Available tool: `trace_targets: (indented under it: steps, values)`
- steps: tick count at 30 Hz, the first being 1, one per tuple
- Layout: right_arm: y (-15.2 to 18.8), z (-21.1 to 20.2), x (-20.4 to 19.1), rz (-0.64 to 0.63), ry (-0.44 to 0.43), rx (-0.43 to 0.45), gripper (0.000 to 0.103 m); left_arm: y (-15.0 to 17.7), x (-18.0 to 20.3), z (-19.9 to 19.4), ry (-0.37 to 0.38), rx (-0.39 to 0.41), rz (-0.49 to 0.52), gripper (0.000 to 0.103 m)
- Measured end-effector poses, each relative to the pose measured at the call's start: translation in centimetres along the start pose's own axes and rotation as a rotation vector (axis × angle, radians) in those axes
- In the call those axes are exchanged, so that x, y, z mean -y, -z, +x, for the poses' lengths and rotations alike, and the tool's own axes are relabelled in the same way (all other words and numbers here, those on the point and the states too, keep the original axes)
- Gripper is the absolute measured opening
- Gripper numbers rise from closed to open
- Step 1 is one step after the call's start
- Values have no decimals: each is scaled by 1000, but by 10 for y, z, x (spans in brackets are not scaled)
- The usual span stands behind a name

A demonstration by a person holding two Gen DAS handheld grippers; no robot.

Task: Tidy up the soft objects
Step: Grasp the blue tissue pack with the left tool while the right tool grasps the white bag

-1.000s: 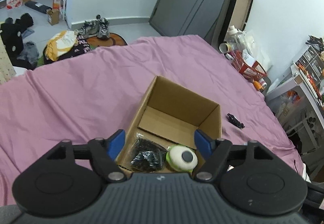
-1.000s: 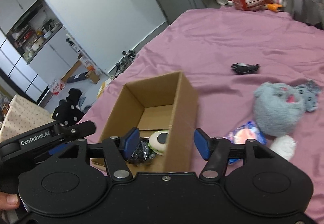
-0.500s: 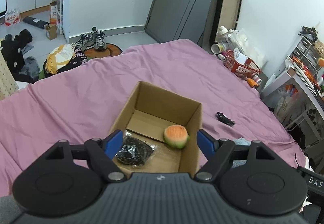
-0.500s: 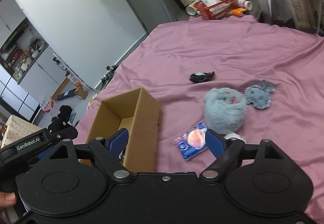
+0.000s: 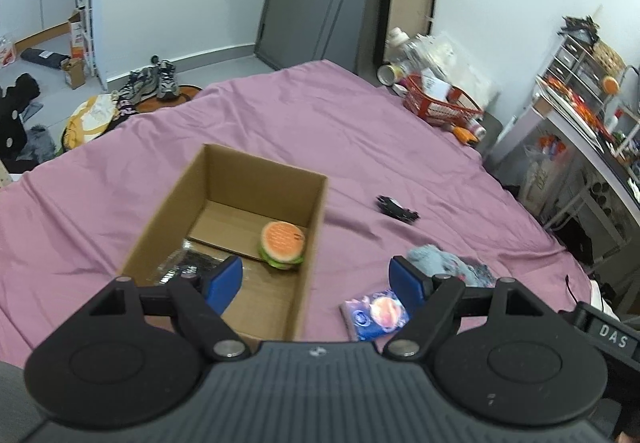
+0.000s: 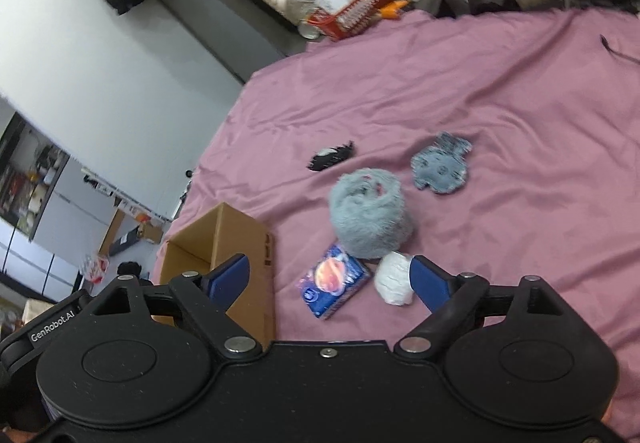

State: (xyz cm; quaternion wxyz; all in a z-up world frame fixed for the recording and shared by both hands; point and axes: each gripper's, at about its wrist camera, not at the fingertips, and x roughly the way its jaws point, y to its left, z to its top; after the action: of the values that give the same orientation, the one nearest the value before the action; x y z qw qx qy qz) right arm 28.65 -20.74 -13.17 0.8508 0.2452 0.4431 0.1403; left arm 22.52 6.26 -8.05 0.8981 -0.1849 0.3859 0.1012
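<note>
The purple bedsheet (image 5: 280, 131) fills most of both views; its near edge is cut off behind my gripper bodies. On it stands the open cardboard box (image 5: 256, 171), whose near wall is hidden behind my left gripper (image 5: 316, 279); in the right wrist view only one corner and one side of the box (image 6: 236, 235) show. Inside the box lie a burger-shaped soft toy (image 5: 282, 245) against the right wall and a clear packet of something dark (image 5: 188, 267), partly covered by my left finger pad, contents hard to make out.

Outside the box, on the sheet to its right, lie the grey-blue fluffy ball (image 6: 370, 217), touching a small white fluffy ball (image 6: 394, 283), which is partly hidden by my right gripper's pad. Just beside them is a blue printed packet (image 6: 334, 285), with a flat grey-blue knitted piece (image 6: 440, 167) farther off. A small black item (image 6: 330, 157) lies apart; it is too blurred to identify.

My left gripper is released, nothing between its pads. My right gripper (image 6: 330, 279) has just been opening and stands wide, grasping nothing. Its pads hang above the blue packet and white ball.
</note>
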Motion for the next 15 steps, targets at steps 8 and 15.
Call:
trace_targets:
  steps: [8, 15]
  values:
    - [-2, 11, 40, 149, 20, -30, 87, 11, 30, 20, 16, -41, 4, 79]
    - [-3, 19, 59, 225, 32, -39, 87, 21, 51, 41, 15, -76, 19, 79]
